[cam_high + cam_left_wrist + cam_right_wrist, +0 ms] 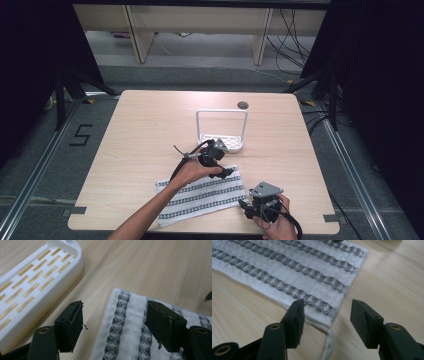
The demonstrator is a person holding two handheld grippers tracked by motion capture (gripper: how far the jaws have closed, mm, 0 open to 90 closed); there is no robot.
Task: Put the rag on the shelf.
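Striped towel [202, 195] lies flat near the table's [140, 130] front edge, no brand or label readable on it. My left gripper [113, 325] is wide open over the towel's far right corner, holding nothing. My right gripper [325, 315] is wide open at its near right corner, empty. White slotted rack [221, 131] sits just behind the towel. Floor left of the table is marked "5" [80, 135].

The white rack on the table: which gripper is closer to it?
Left. The left gripper sits just in front of the white rack, over the towel's far corner; the right gripper is at the towel's near corner.
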